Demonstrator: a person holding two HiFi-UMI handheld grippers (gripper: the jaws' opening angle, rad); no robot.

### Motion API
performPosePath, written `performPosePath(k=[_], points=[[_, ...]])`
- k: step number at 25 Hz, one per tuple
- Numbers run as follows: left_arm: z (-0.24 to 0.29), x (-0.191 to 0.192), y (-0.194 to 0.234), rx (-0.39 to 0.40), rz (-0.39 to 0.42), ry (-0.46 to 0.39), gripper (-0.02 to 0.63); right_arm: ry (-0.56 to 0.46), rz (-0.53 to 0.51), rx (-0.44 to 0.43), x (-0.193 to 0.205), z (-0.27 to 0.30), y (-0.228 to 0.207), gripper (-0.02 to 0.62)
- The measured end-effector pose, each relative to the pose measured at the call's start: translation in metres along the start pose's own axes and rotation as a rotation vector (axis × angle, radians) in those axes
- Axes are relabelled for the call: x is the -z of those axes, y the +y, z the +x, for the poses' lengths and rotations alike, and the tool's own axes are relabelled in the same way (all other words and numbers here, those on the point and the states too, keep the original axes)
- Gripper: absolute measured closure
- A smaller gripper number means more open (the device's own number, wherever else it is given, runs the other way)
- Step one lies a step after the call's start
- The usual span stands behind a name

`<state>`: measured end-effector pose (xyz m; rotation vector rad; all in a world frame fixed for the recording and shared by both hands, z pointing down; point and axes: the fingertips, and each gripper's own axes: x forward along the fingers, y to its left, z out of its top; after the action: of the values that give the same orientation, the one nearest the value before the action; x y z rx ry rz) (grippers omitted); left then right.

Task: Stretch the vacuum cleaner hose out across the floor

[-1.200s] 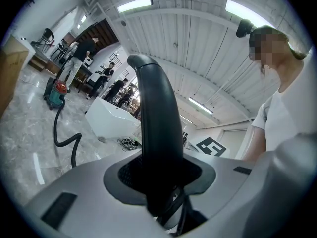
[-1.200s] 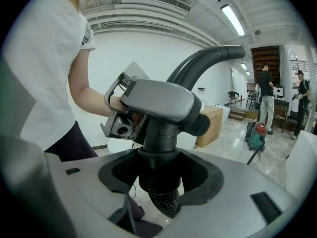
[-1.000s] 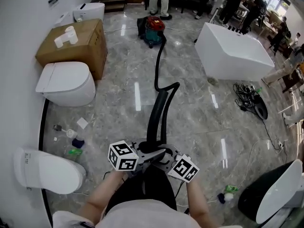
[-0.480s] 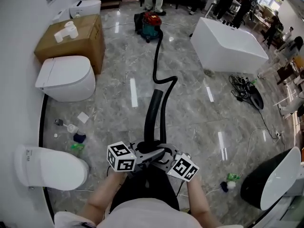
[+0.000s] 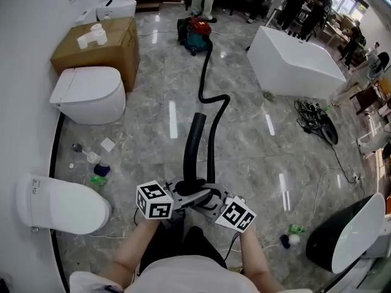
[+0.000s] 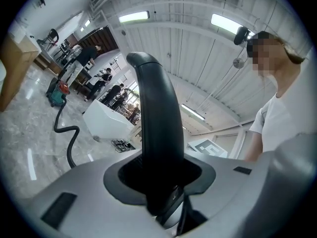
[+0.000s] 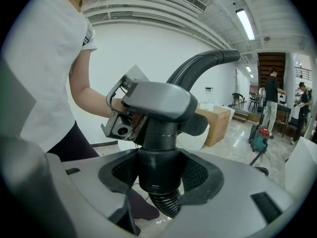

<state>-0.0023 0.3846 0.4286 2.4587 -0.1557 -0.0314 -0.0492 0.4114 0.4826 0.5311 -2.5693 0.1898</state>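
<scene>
Across the floor [image 5: 263, 163] the black hose [image 5: 204, 72] snakes from the vacuum cleaner [image 5: 197, 32] at top centre to lower centre, its mid-frame kink showing slack, so the left gripper [image 6: 161, 187] has its fingers clamped on the curved wand [image 6: 154, 108] and the right gripper [image 7: 159, 182] has its fingers clamped on the cuff [image 7: 158, 157], probably to pull.

No legible txt, brand or no. anywhere. Left tongs [image 5: 184, 191] & right tongs [image 5: 211, 200] each carry a cube w/ b/w square code patterns, no letters. Vacuum cleaner hose [image 7: 157, 172] cuff has one small white dash, not a char. Cardboard box [image 5: 98, 50] shows no readable print; vacuum cleaner [image 5: 197, 32] too small to read a brand.
</scene>
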Motion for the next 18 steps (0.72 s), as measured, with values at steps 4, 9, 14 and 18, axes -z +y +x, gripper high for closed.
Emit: performPosePath(k=[4,9,14,18], points=[[0.008,0.019,-0.027,-0.023,-0.002,-0.019,0.451,-0.003,-0.017,-0.023,0.011,-0.023,0.024,0.351],[0.020,0.043,-0.058,-0.049,-0.026,-0.070,0.451,-0.005,-0.042,-0.058,0.028,-0.053,0.054,0.351],[0.029,0.061,-0.083,-0.079,-0.043,-0.108,0.451,-0.024,-0.060,-0.086,0.040,-0.078,0.076,0.351],[0.032,0.066,-0.093,-0.090,-0.031,-0.106,0.451,-0.031,-0.072,-0.086,0.042,-0.087,0.083,0.351]])
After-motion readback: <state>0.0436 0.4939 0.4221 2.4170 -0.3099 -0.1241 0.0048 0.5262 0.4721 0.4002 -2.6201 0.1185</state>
